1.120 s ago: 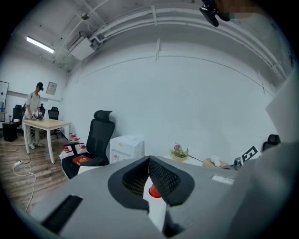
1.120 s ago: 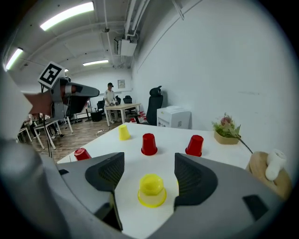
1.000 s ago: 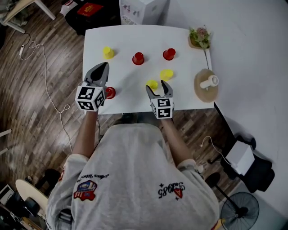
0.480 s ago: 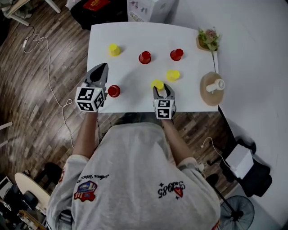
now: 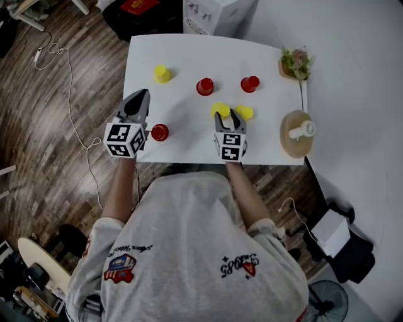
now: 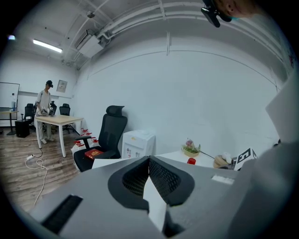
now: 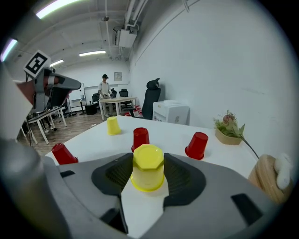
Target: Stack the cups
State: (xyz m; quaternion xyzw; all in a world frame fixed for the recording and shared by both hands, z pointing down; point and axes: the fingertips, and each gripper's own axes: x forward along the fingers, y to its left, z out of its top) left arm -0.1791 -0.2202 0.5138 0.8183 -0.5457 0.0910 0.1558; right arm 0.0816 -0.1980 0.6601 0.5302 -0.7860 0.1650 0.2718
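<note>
**Six cups on a white table, two hand-held grippers**

1. Person (image 5: 189, 251), grey printed shirt, at the near edge of the white table (image 5: 182, 56).
2. Left gripper (image 5: 143, 94): jaws closed tip to tip with nothing between them. It hangs over the table's left near corner and points away from the person.
3. Near red cup (image 5: 159, 132): stands on the table just beside the left gripper's body, on its right. It is not held.
4. Right gripper (image 5: 225, 114): its jaws have just been closing and now press on both sides of the held yellow cup (image 7: 148, 172). The cup is mouth down, flat base up. Whether its rim clears the table cannot be told.
5. Second yellow cup (image 5: 244, 112): on the table just right of the right gripper's tip, near the held one.
6. Round wooden piece (image 5: 287, 143), at the right edge, with a small white object (image 5: 301, 130) on it.
7. Middle red cup (image 5: 204, 86): mouth down, beyond the held cup.
8. Right red cup (image 5: 250, 83): level with the middle one, well apart from it.
9. Far yellow cup (image 5: 162, 73): towards the far left, alone.
10. Potted plant (image 5: 296, 60), far right corner.
11. White unit (image 5: 214, 12) and black office chair (image 6: 112, 130), beyond the far edge, on the wood floor (image 5: 56, 126).
</note>
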